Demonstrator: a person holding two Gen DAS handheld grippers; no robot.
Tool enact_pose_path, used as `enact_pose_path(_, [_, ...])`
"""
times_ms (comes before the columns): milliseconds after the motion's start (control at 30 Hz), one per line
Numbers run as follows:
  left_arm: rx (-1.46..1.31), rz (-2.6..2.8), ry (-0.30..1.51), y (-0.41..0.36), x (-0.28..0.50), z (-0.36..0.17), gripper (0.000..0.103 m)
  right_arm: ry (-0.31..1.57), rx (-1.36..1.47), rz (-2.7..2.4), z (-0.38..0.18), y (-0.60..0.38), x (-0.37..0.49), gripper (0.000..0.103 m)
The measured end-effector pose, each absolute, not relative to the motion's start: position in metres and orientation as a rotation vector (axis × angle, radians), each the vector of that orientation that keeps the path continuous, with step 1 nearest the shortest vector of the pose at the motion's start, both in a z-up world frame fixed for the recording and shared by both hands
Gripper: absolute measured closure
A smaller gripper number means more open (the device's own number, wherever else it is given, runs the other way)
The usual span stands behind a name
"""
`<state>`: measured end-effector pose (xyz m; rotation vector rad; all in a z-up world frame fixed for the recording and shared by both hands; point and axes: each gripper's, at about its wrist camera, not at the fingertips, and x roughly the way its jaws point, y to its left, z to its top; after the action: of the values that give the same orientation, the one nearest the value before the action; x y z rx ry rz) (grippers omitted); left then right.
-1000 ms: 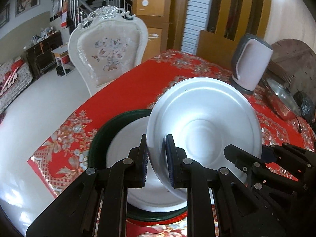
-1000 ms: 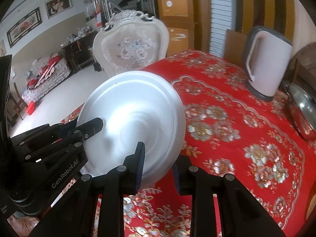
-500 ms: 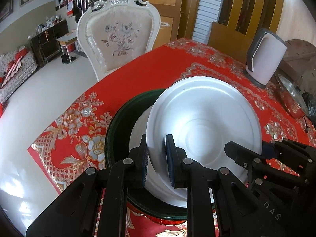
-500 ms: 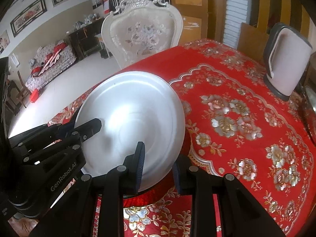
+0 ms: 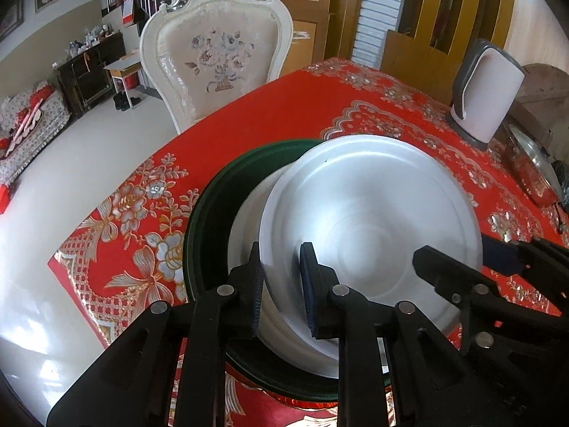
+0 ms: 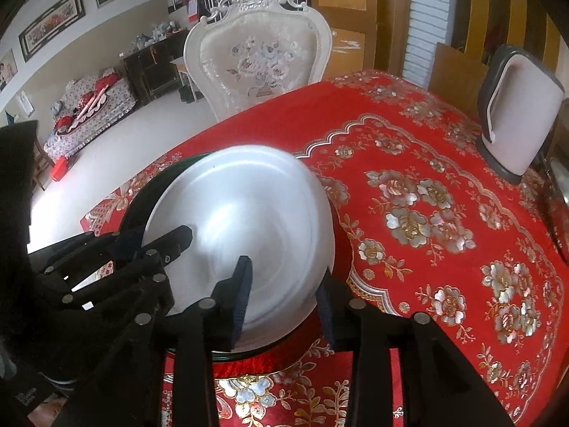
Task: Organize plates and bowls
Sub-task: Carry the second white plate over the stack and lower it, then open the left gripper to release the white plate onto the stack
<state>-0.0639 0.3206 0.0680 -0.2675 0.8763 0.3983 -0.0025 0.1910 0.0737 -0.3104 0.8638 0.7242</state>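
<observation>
A dark green plate (image 5: 206, 220) sits near the corner of the red floral tablecloth (image 5: 302, 106) and holds a white dish (image 5: 245, 213), of which only a sliver shows. Over both lies a single silver metal plate (image 5: 370, 220), tilted and covering most of what is under it. The left gripper (image 5: 281, 284) has its jaws narrowed onto the silver plate's near-left rim, one finger inside and one outside. The right gripper (image 6: 284, 291) straddles the near-right rim with wider-set jaws; whether its pads press the metal cannot be told. That makes three stacked pieces, two grippers, one white kettle (image 5: 487, 96) well apart at the far edge, and one ornate chair (image 5: 217, 53). A lidded steel pot (image 5: 533, 167) is cut off at the right.
</observation>
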Motion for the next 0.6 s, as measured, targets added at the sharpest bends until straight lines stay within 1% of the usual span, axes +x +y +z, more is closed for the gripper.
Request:
enact_pose_path(333, [-0.256,0.414,0.873,0.320,-0.063,0.068,0.084,0.833,-0.279,0.715,0.081,0.183,-0.004,0.065])
enact_pose_path(433, [-0.258,0.418,0.864,0.320,-0.064,0.069,0.084,0.826,-0.269,0.716,0.083,0.180,-0.005,0.063])
enact_pose_path(467, [-0.264,0.419,0.864,0.320,-0.065,0.069,0.080,0.825,-0.268,0.715,0.084,0.179,-0.004,0.063])
enact_pose_path(533, [-0.273,0.413,0.864,0.321,-0.065,0.069,0.078,0.825,-0.267,0.715,0.083,0.179,-0.005,0.063])
enact_pose_path(600, [-0.267,0.419,0.864,0.320,-0.065,0.069,0.078,0.828,-0.267,0.715,0.083,0.179,-0.005,0.062])
